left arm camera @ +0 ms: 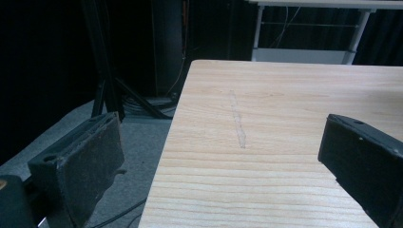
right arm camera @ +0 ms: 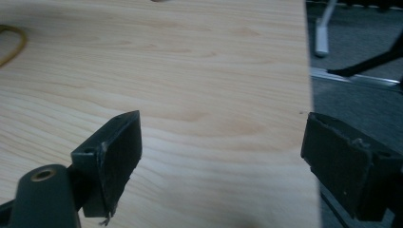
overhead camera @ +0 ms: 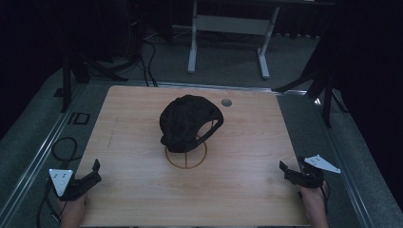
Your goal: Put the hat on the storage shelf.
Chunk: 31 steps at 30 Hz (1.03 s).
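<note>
Black baseball cap [overhead camera: 189, 122] sits on a wooden hat stand [overhead camera: 186, 154] at table [overhead camera: 247, 142] centre. Left gripper [overhead camera: 93, 172] at 8 o'clock, right gripper [overhead camera: 288, 171] at 4 o'clock; both jaws wide open, empty.

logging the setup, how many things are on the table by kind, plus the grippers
black cap: 1
wire ring stand under the cap: 1
left gripper, open: 1
right gripper, open: 1
total: 4

My cap [overhead camera: 187, 121] hides most of the ring stand [overhead camera: 186, 158] at mid-table. In the right gripper view, the left edge cuts off the ring [right arm camera: 12, 45].
</note>
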Available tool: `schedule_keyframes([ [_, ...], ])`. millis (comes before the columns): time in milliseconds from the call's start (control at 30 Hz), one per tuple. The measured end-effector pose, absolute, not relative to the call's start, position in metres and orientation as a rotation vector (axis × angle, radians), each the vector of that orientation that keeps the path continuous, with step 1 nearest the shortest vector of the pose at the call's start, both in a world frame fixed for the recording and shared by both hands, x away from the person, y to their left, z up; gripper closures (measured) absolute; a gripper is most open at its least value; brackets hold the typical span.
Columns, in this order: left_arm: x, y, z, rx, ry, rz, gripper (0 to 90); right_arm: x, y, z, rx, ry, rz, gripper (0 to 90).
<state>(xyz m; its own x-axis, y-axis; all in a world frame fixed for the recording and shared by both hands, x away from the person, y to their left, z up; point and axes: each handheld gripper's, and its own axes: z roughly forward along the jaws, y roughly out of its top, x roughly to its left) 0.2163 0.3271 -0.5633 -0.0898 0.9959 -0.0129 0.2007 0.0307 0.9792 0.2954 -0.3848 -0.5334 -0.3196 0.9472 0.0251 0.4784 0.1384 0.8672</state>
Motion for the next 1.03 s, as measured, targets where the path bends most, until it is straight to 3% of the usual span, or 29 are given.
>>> schedule_keyframes([
  [567, 0.216, 0.327, -0.563, 1.304, 1.431, 1.150, 1.8, 0.268, -0.408, -0.551, 1.484, 1.630, 1.062, 13.4],
  [1033, 0.217, 0.327, -0.563, 1.301, 1.437, 1.149, 1.8, 0.268, -0.405, -0.553, 1.472, 1.616, 1.033, 13.7],
])
